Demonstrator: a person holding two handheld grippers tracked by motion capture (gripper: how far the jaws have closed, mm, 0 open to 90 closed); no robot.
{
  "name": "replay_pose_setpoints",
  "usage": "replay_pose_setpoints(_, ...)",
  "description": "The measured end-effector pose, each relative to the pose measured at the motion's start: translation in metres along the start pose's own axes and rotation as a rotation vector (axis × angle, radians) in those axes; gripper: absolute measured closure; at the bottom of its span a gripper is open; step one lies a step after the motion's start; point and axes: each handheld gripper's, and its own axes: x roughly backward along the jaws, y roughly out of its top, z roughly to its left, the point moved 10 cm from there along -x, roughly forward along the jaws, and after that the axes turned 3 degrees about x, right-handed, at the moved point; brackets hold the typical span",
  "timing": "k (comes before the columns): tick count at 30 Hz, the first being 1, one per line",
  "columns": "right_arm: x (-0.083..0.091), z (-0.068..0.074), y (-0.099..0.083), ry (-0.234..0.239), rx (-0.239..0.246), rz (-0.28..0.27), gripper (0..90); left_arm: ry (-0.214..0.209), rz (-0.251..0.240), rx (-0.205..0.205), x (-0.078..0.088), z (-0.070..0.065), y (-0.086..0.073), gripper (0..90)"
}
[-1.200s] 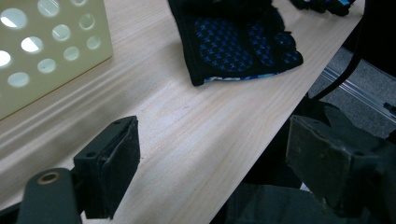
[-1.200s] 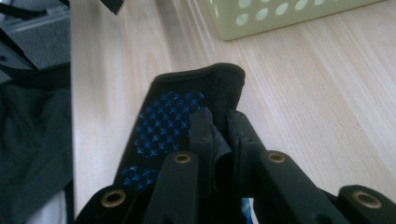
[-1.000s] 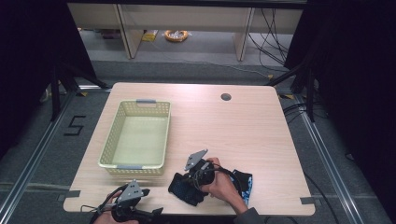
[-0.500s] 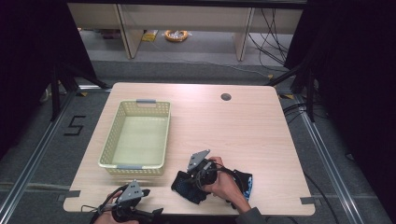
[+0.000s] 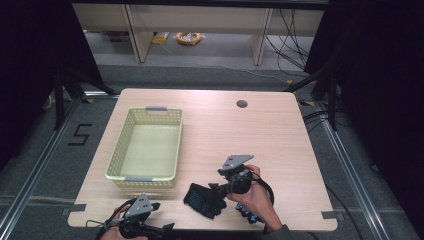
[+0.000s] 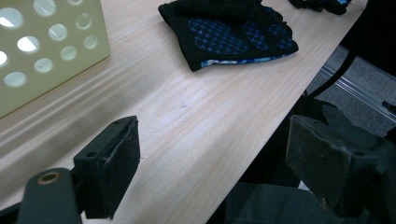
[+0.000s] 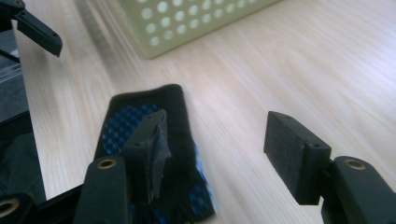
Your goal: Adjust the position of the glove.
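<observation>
Wood-grain table (image 5: 260,135) (round cable hole (image 5: 242,104)), grey floor (image 5: 220,75) — dark surroundings

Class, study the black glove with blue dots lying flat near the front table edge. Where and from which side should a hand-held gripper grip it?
Probably the cuff edge of the glove, the end toward the basket. It lies flat, so come from above, one jaw under that free edge.

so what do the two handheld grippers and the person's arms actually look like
Both are black handheld tools. The left gripper and the right gripper each carry a grey three-cornered plate on top and trail a thin black cable. Their jaws are blocky and black, faced with flat dark pads, with brass-coloured rivets at the pivots. A dark sleeve covers the right forearm.
</observation>
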Motion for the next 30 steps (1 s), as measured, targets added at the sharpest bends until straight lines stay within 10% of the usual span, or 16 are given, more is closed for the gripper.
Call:
replay_pose_setpoints(10,0.054,-0.013,-0.05,-0.096,-0.059,0.013,43.7,0.003,-0.007,0.01,0.0,0.0,0.001,17.1)
replay_pose_setpoints(30,0.07,-0.002,-0.102,-0.113,-0.199,0.054,52.7,0.003,0.002,-0.002,0.0,0.0,0.0,17.1)
